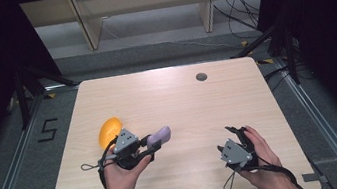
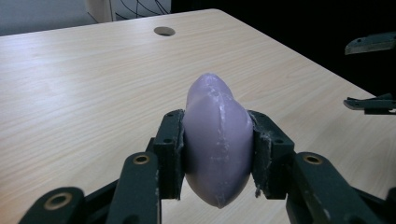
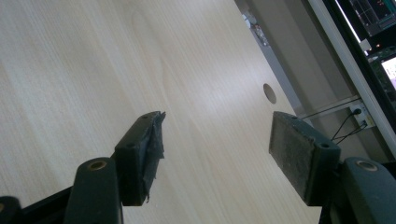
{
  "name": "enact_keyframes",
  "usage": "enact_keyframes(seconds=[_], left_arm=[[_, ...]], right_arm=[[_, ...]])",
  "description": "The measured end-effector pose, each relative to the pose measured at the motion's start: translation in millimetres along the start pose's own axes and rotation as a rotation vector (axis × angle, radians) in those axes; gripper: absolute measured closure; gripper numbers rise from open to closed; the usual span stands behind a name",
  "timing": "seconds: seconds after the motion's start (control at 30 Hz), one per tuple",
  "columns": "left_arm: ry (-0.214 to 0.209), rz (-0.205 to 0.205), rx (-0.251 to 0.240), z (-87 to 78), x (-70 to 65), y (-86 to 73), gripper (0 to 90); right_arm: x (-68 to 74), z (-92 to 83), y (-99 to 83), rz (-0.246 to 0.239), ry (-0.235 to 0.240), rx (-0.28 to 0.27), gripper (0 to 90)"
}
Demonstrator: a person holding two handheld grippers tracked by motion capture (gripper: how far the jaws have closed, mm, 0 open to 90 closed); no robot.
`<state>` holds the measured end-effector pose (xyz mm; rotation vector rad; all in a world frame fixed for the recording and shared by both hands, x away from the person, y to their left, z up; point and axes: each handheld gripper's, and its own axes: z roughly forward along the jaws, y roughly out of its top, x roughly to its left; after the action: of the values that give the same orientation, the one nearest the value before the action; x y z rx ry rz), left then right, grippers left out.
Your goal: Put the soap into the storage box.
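A smooth, pale purple lump (image 2: 217, 140) stands on edge between the pads of my left gripper (image 2: 217, 156), which is shut on it. In the high view that gripper (image 1: 156, 141) points right with the purple lump (image 1: 160, 135) sticking out past its tips, held above the wooden table (image 1: 172, 99). An orange rounded object (image 1: 109, 131) lies on the table just behind the left hand. My right gripper (image 1: 235, 132) sits near the front right of the table; its jaws stand open with nothing between them, as the right gripper view (image 3: 217, 149) shows.
A round cable hole (image 1: 201, 76) is in the table's far right part. Black frame legs and cables stand on the floor beyond the far edge. In the left gripper view, the other gripper's black jaw tips (image 2: 371, 103) show at the right edge.
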<state>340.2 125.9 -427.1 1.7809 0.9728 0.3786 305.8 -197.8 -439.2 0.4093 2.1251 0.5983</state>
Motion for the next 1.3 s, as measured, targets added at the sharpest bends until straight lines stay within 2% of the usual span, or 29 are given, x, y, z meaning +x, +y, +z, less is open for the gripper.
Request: enact_keyframes(seconds=[0.03,0.17,0.2,0.3,0.37,0.47,0.57,0.67,0.7,0.73,0.77,0.87,0.93,1.07,1.1,1.17,1.3], left_arm=[[0.009,0.017,0.003,-1.4,1.7,0.3,58.9],[0.036,0.004,0.002,-5.1,5.1,0.4,58.9],[0.037,0.008,-0.003,-5.6,6.8,0.5,58.9],[0.062,0.005,-0.01,-7.9,9.0,0.7,58.9],[0.073,0.004,-0.011,-9.3,11.0,0.7,58.9],[0.087,0.009,-0.014,-10.7,13.5,0.6,58.9],[0.089,0.005,-0.021,-11.1,15.6,0.0,58.9],[0.112,0.005,-0.018,-12.7,17.2,0.1,58.9],[0.11,0.006,-0.022,-13.0,18.3,0.1,58.9],[0.118,0.004,-0.02,-13.6,19.2,0.1,58.9],[0.117,0.014,-0.022,-14.0,20.5,0.1,58.9],[0.128,0.007,-0.025,-15.3,22.6,-0.2,58.9],[0.138,0.01,-0.026,-16.4,24.0,-0.2,58.9],[0.143,0.0,-0.035,-17.5,27.5,-0.2,58.9],[0.147,0.01,-0.031,-18.6,28.6,0.2,58.9],[0.157,-0.003,-0.037,-19.2,29.5,0.2,58.9],[0.168,0.0,-0.044,-21.0,33.5,0.1,58.9]], right_arm=[[0.2,0.2,-0.2,-0.003,0.0,-0.001,35.6],[-0.9,0.6,-0.6,-0.006,0.002,0.005,35.5],[-2.5,0.6,-0.9,-0.02,-0.006,0.007,35.5],[-2.5,0.9,-1.3,-0.017,-0.004,0.011,35.4],[-0.9,1.2,-1.1,0.002,0.005,0.003,35.4],[-3.1,1.2,-0.8,-0.026,0.004,0.008,35.3],[-1.2,1.0,-0.9,0.0,0.011,0.007,35.2],[-2.0,1.2,-1.1,-0.011,0.006,0.005,35.2],[-1.4,0.8,-1.3,0.008,0.004,0.011,35.2],[-3.5,0.6,-2.0,-0.016,-0.001,0.02,35.2],[-3.4,0.7,-2.1,-0.015,-0.001,0.02,35.1],[-3.0,0.8,-2.0,-0.011,0.003,0.016,35.1],[-1.3,0.7,-1.6,0.012,0.014,0.011,35.1],[-1.1,0.9,-1.7,0.009,0.006,0.014,34.9],[-1.1,1.2,-1.8,0.009,0.013,0.015,34.9],[-2.9,0.9,-2.3,-0.015,0.003,0.023,34.9],[-1.1,1.0,-1.9,0.007,0.009,0.016,34.9]])
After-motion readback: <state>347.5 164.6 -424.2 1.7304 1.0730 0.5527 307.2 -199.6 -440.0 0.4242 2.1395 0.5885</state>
